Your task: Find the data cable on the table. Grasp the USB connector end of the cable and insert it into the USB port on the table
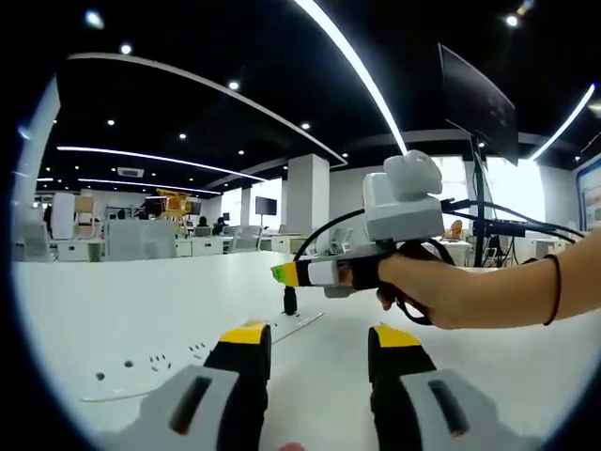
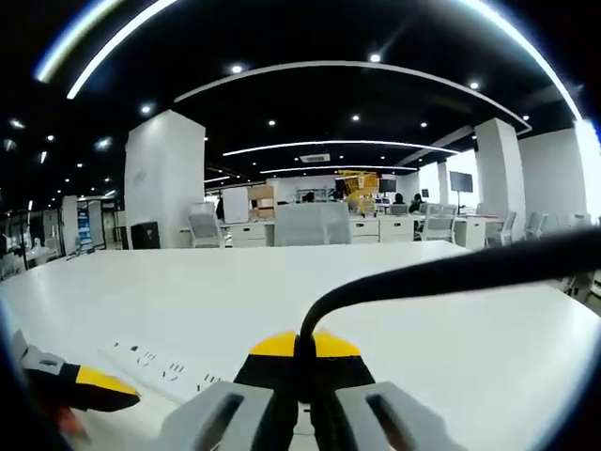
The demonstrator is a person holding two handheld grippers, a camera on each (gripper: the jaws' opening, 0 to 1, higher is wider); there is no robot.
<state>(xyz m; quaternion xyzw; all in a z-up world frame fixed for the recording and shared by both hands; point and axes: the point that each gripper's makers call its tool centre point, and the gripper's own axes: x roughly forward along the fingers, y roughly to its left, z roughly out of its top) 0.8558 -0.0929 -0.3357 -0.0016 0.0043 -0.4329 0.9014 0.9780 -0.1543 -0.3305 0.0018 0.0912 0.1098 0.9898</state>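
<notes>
In the right gripper view my right gripper is shut on a black data cable, which arcs up and away to the right. The left gripper view shows that right gripper held by a hand, with the cable's black connector end hanging below its tip, just above the white table. A white power strip with sockets lies flat on the table; the connector hangs near its far end. My left gripper stands open near the strip, nothing between its jaws. The strip and the left gripper appear low left.
A dark monitor on a stand rises at the right behind the hand. Desks, chairs and white pillars stand far behind the table. The wide white table spreads to the right.
</notes>
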